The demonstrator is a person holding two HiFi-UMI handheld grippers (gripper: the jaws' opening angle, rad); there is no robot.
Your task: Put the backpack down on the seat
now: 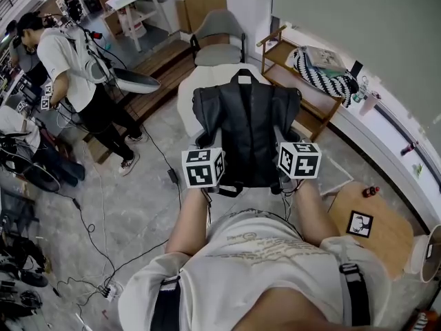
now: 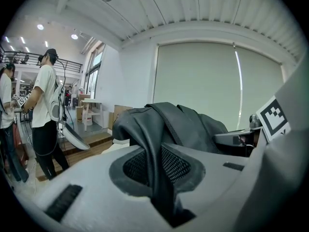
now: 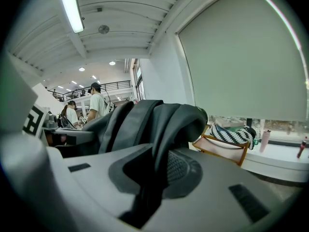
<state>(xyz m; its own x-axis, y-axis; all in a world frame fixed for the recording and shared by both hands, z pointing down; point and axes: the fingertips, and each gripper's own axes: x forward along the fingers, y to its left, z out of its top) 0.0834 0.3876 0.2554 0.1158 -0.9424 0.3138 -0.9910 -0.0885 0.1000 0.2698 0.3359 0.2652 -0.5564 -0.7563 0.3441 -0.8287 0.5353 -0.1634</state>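
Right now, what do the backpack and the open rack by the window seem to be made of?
Backpack: probably coated synthetic fabric or faux leather. It is black and smooth with a dull sheen, and it bends in soft folds.
Rack: apparently light, unpainted wood with a matte finish, judging by its warm tan colour and thin rails. The grain is too small to confirm.

In the head view the backpack (image 1: 247, 136) covers most of the white seat (image 1: 187, 95) at 12 o'clock, and the marker cubes (image 1: 203, 167) hide the jaws beneath them. The round wooden table (image 1: 386, 243) at 4 o'clock is cut off by the edge. Items on the windowsill (image 1: 389, 135) are too small to name.
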